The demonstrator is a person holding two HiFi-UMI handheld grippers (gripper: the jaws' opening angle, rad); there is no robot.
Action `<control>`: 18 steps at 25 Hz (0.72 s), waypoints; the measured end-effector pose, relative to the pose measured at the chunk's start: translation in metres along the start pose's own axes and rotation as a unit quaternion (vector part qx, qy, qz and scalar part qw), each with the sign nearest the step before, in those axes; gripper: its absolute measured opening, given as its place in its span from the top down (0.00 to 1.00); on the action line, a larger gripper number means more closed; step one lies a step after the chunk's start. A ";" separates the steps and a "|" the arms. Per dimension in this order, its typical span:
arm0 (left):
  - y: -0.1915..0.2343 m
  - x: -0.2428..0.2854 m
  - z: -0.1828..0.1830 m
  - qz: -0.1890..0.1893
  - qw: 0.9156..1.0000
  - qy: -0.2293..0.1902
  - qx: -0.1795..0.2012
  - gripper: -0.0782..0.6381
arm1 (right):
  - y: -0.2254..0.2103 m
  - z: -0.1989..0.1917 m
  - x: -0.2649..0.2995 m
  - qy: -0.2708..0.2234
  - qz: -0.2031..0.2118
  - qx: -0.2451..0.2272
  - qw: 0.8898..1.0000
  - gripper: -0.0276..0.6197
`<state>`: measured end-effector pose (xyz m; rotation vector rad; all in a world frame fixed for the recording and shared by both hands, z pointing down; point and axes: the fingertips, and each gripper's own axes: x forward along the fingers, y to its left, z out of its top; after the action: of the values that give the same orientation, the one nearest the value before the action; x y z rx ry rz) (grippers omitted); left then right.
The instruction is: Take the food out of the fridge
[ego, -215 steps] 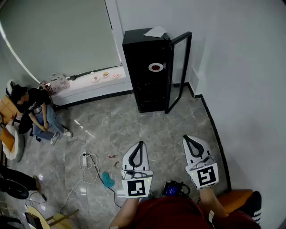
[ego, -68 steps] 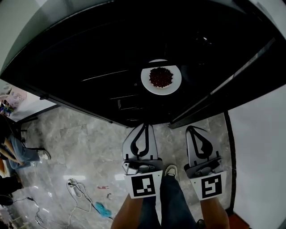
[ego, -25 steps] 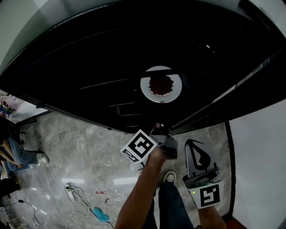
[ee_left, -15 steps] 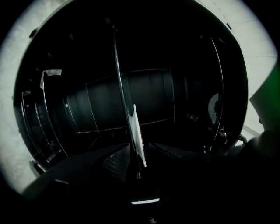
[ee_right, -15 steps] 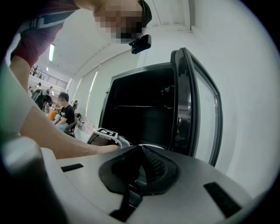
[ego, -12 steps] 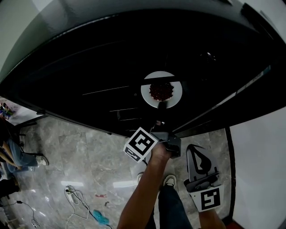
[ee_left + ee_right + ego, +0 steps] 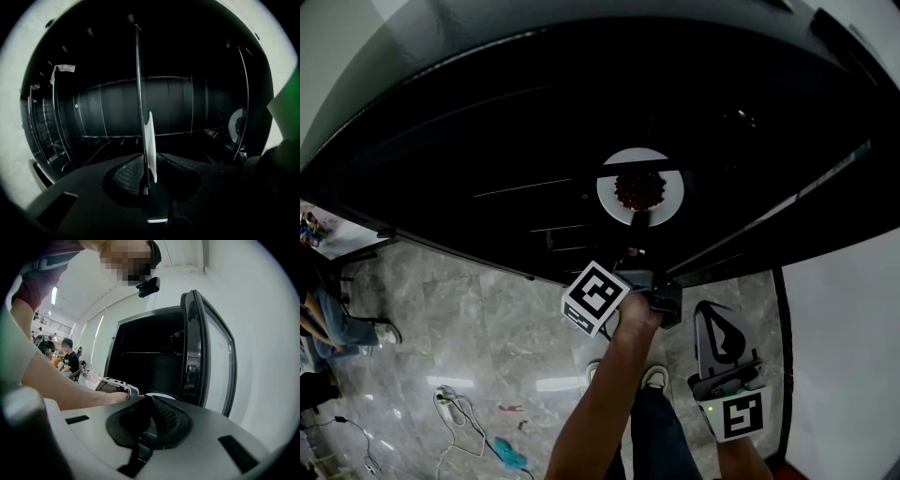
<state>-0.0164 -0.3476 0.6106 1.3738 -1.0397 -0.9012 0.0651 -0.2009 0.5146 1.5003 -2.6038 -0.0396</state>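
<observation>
One open door (image 7: pixel 206 348) beside plate (image 7: pixel 607 192)

The fridge (image 7: pixel 487 141) is black and shiny, with a glass door (image 7: pixel 216 362). The plate (image 7: pixel 609 189) is white and smooth. The floor (image 7: pixel 487 319) is shiny grey stone. The right gripper (image 7: pixel 151 404) is dull grey plastic.

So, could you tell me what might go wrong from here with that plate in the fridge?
The left gripper, whose jaws have just been closing, pinches only the near rim of the plate, so it could tip and spill the dark food. The open fridge door stands close on the right; the plate could knock it coming out.
</observation>
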 end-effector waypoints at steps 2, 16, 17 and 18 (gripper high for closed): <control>0.000 -0.001 0.000 0.000 1.000 0.000 -0.005 0.77 | 0.001 0.000 0.000 0.000 0.006 -0.008 1.000 0.92; 0.000 -0.007 -0.001 0.010 1.000 -0.008 -0.011 0.78 | -0.002 -0.002 -0.001 0.000 0.004 -0.004 1.000 0.92; 0.000 -0.008 -0.001 0.011 1.000 -0.008 -0.011 0.78 | -0.002 -0.003 -0.001 0.001 0.004 -0.003 1.000 0.92; 0.000 -0.010 -0.002 0.013 1.000 -0.009 -0.009 0.78 | -0.003 -0.003 -0.001 0.002 -0.002 0.007 1.000 0.92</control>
<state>-0.0179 -0.3381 0.6104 1.3365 -1.0577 -0.9041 0.0685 -0.2017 0.5173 1.5090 -2.6030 -0.0188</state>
